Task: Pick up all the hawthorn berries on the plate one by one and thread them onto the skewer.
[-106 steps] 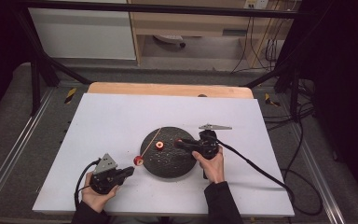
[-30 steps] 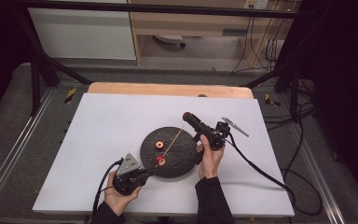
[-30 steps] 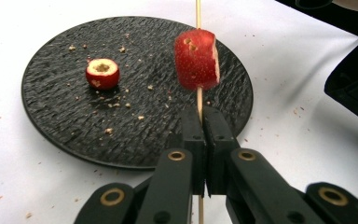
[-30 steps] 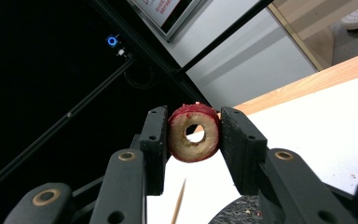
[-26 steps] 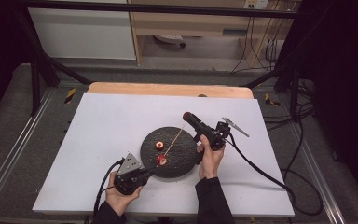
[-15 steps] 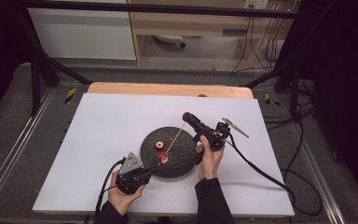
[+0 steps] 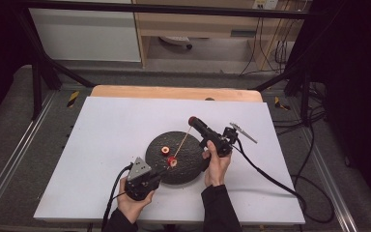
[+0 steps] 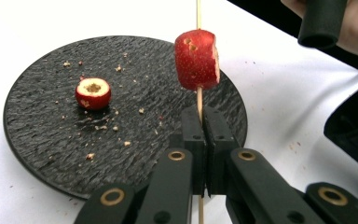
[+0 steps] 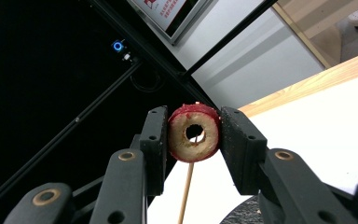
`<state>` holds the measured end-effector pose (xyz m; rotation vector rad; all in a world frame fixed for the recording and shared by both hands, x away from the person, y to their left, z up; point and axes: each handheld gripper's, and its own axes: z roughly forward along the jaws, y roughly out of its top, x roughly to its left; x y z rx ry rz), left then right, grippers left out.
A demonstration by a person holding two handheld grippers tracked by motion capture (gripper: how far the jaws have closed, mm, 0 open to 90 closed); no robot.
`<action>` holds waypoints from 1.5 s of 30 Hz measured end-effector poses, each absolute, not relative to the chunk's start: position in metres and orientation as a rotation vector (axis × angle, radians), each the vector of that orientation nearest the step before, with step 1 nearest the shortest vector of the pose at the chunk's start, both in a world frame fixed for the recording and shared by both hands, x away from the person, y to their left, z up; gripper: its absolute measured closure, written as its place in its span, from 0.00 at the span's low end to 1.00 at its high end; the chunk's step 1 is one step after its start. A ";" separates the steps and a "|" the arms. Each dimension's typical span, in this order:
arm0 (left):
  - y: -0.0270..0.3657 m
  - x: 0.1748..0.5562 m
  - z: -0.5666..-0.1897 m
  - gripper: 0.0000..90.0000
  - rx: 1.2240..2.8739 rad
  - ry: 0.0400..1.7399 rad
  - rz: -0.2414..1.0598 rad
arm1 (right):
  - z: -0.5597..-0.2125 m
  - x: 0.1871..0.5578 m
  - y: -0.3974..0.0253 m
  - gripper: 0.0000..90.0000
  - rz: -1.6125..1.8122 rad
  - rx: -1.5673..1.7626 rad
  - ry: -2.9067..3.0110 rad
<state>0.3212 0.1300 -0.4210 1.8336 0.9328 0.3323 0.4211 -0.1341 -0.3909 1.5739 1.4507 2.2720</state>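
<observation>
Skewer: your left gripper clamped its lower end at frame centre, steadying it with one threaded fruit above the plate. Cored fruit: pinched in your right gripper, hole aligned to the tip for threading.

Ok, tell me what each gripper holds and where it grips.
The left gripper pinches the wooden skewer below the threaded fruit piece. The right gripper clamps a cored fruit ring by its red sides.
</observation>
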 end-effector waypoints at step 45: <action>0.112 0.341 -0.413 0.99 1.838 0.933 0.357 | -0.395 0.409 -0.129 0.71 2.209 1.601 1.582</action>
